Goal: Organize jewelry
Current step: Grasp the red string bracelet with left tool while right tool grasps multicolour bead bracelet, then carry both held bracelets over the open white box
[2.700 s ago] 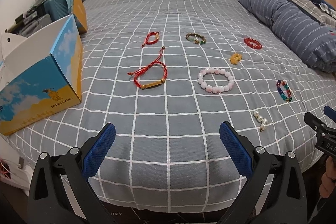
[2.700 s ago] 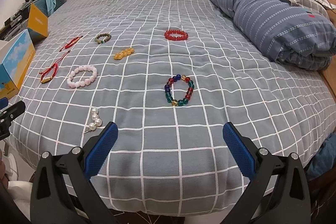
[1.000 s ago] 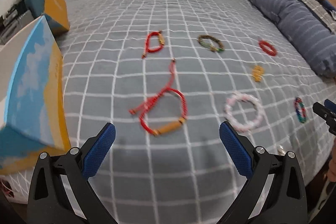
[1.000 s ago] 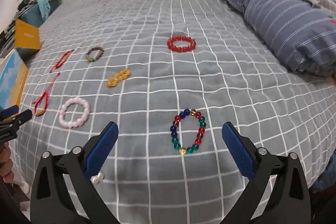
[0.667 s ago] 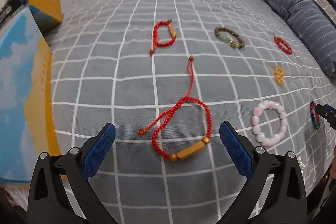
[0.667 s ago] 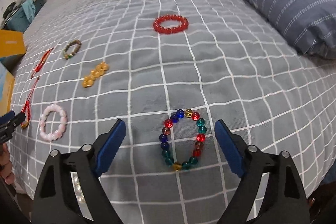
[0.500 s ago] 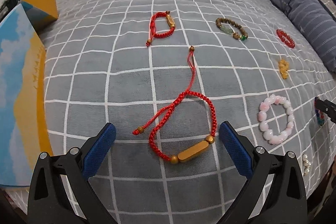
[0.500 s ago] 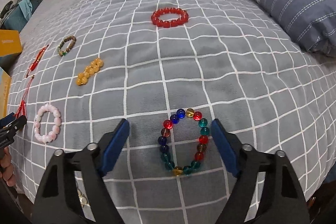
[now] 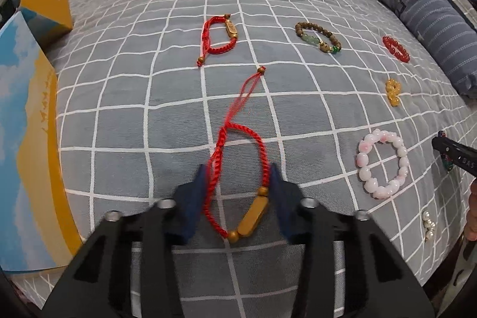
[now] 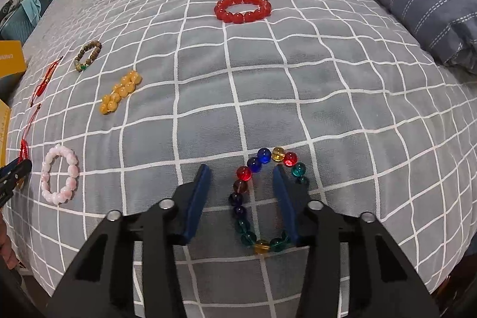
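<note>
Two pickups begin: your left gripper (image 9: 237, 184) brackets, part-open, the red braided cord bracelet (image 9: 235, 169); your right gripper (image 10: 240, 187), equally unclosed, straddles the multicoloured glass-bead bracelet (image 10: 262, 198) — squeeze next

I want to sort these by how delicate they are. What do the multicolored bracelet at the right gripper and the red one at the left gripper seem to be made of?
Multicolored bracelet: glossy, see-through round beads with bright highlights, so probably glass or crystal, possibly acrylic.
Red bracelet: matte braided cord, its twisted weave visible, with a smooth golden bar and small beads, maybe metal or polished wood.
</note>
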